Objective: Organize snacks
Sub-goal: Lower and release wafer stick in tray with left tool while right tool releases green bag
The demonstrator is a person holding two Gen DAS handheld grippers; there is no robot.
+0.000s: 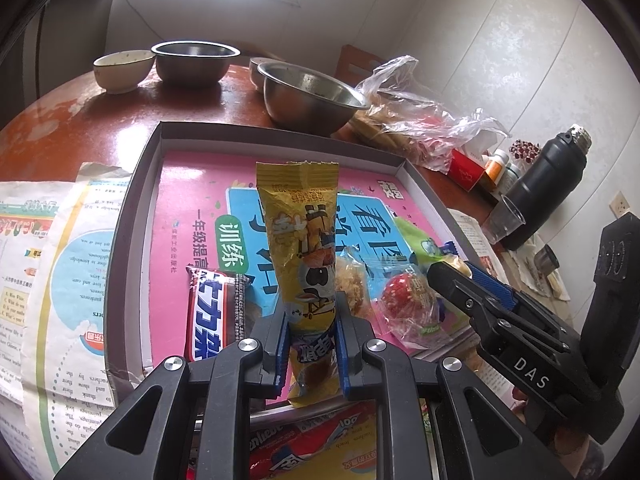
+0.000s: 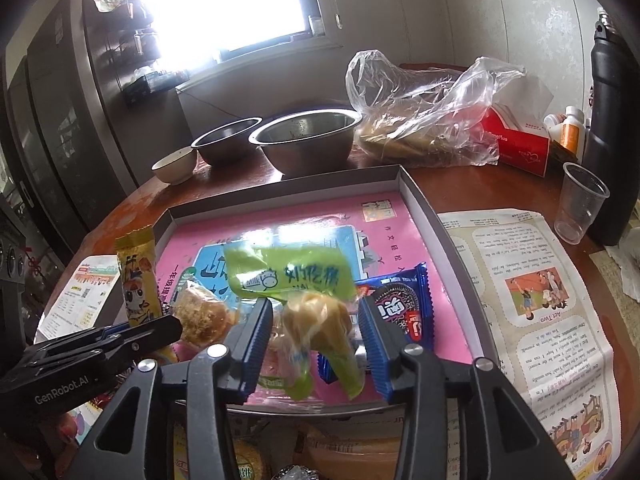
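My left gripper (image 1: 311, 340) is shut on a tall yellow snack packet (image 1: 306, 248), held upright over the near edge of the shallow box tray (image 1: 138, 200) lined with a pink book cover. The packet also shows in the right wrist view (image 2: 138, 280). My right gripper (image 2: 316, 328) is open, its fingers either side of a green-wrapped milk bun (image 2: 308, 304) that looks blurred, loose between them. In the tray lie a brown chocolate bar (image 1: 212, 312), a floss pastry (image 2: 202, 316), a red-and-clear candy packet (image 1: 408, 308) and a blue cookie packet (image 2: 404, 308).
Two steel bowls (image 2: 308, 140) (image 2: 226, 140) and a small ceramic bowl (image 2: 176, 164) stand behind the tray. A plastic bag of bread (image 2: 424, 120), red tissue box (image 2: 516, 144), plastic cup (image 2: 580, 204) and black flask (image 2: 612, 120) sit right. Printed paper sheets (image 2: 532, 300) flank the tray.
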